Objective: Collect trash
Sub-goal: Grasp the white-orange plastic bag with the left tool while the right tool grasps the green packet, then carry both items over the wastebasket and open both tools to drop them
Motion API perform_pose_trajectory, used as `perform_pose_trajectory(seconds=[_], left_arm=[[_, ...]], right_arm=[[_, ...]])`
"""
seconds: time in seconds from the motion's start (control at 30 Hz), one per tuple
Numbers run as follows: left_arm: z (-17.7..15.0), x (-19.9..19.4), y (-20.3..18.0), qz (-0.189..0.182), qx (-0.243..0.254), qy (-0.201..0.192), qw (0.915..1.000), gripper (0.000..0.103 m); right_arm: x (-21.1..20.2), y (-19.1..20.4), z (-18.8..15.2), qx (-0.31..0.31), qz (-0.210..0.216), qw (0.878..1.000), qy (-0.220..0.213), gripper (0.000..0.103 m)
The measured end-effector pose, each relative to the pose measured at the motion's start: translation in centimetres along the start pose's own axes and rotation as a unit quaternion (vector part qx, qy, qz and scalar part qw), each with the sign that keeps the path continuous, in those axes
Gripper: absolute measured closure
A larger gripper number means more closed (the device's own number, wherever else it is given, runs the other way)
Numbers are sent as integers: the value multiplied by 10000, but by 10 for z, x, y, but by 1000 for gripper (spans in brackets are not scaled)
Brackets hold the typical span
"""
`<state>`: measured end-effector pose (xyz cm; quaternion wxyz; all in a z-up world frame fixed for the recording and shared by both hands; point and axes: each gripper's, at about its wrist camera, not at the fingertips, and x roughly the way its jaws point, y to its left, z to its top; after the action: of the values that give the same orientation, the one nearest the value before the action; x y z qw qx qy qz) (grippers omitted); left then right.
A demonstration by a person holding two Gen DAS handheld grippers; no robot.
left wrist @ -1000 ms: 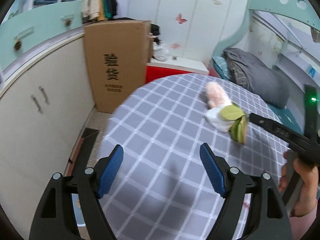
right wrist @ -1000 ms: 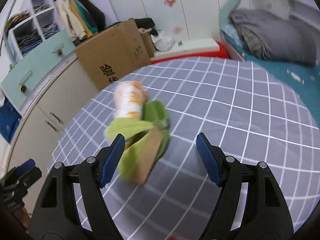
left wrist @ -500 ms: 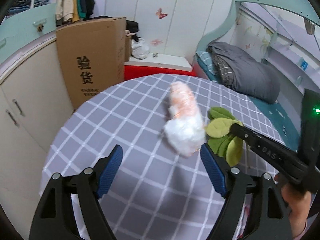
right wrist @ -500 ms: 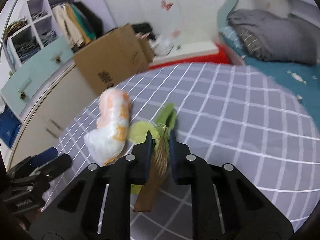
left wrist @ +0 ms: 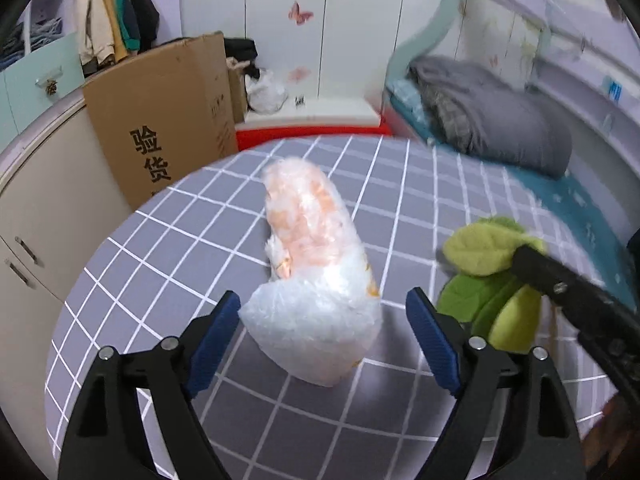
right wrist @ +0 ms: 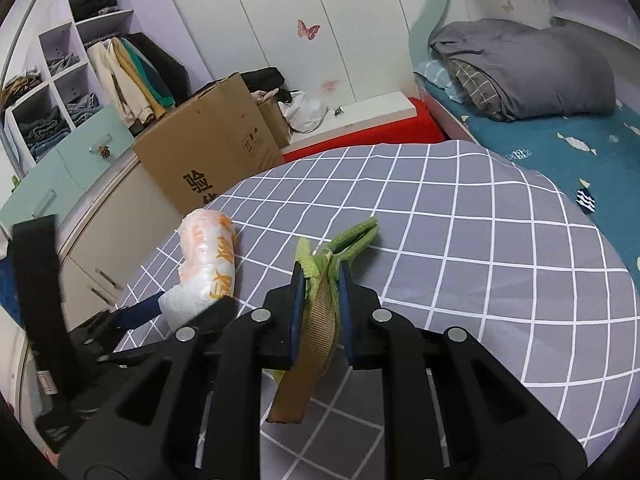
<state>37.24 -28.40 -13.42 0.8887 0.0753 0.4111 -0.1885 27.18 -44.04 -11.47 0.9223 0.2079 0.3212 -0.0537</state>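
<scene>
On the grey checked table (left wrist: pixel 168 264), a crumpled white-and-orange plastic bag (left wrist: pixel 316 280) lay lengthwise, its near end set between the two blue pads of the left gripper (left wrist: pixel 324 332). The left jaws stood wide and were opening; the left pad (left wrist: pixel 214 338) sat at the bag's edge, whether touching could not be told, and the right pad (left wrist: pixel 434 344) stood clear of it. Beside the bag, to its right, the right gripper (right wrist: pixel 320 304) had its jaws drawn close together and clamped on a green leaf-shaped felt piece (right wrist: pixel 344 244) with a tan strap (right wrist: pixel 308 356); the leaves projected beyond the fingertips over the cloth, and the strap hung down between the fingers. From the left wrist view the same leaves (left wrist: pixel 484 280) appeared at the tip of the right gripper's black finger, just beside the bag. Behind the table stood a cardboard box (left wrist: pixel 160 120), a cabinet (left wrist: pixel 44 184) and a bed with a grey quilt (right wrist: pixel 528 68).
</scene>
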Motion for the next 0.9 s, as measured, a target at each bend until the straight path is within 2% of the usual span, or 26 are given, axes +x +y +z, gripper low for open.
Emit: perform_pose_trajectory(seconds=[0.03,0.07,0.1,0.2,0.5,0.6,0.9], left_arm=[[0,3,1,-54,-35,87,9999,26],[-1,4,3,-230,-111,159,9995,53],[-2,5,6,-445,-189,263,9985,68],[-3,-5,16,-392,-279,179,9987,81],[-20,-76,54,-316,-411,-457,9976,83],[-35,-102,75,-212,-488,-567,9970,83],[-88,-178,149,67,-822,-767,9936,83]], right_arm=[[1,3,-1,-29,31,10000,22,87],[2,5,-2,-45,72,10000,42,87],[3,7,-2,-48,156,9998,72,87],[4,8,-3,-14,398,9991,141,87],[-11,23,-2,-165,1029,9945,-106,87],[-21,36,0,-373,1015,9938,-259,87],[-56,115,-34,-935,1387,9859,-5,87]])
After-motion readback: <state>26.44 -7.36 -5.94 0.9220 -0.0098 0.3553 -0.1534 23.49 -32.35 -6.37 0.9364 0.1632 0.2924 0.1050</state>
